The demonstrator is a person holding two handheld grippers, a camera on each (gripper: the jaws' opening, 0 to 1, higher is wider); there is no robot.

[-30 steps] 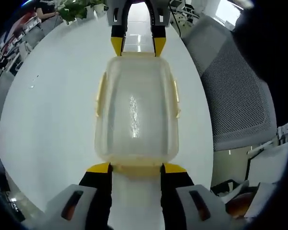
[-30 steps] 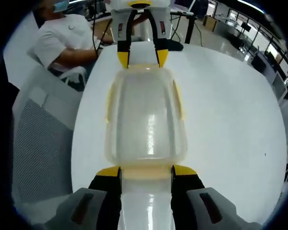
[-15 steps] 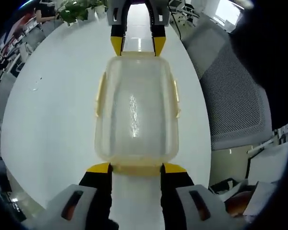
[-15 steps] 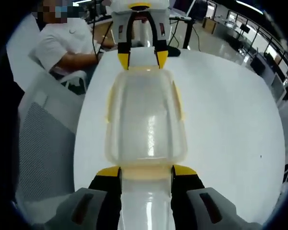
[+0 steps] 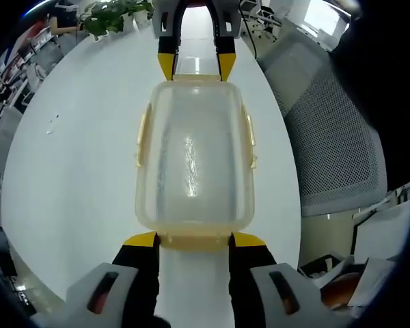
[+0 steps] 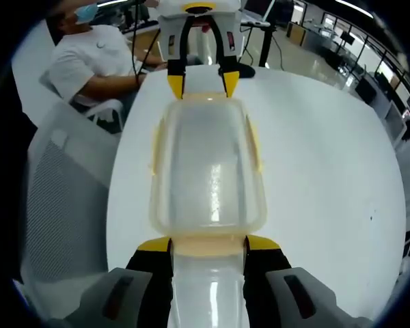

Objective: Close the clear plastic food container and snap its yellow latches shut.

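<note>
Left tongs (image 5: 194, 239) at 6 o'clock, jaws spread apart, tips touching the near end latch of the clear container (image 5: 193, 154) lying lid-on mid white counter (image 5: 75, 171), side latches (image 5: 250, 140) flat, right tongs (image 5: 197, 65) likewise spread at its 12 o'clock end, mesh chair (image 5: 328, 137) at 3 o'clock.

The left gripper (image 5: 194, 240) had two black jaws capped with yellow tips, rising from pale grey housings with dark oval slots. The right gripper (image 6: 208, 244) matched it: black jaws, yellow tips, grey slotted housings, and a white body.
</note>
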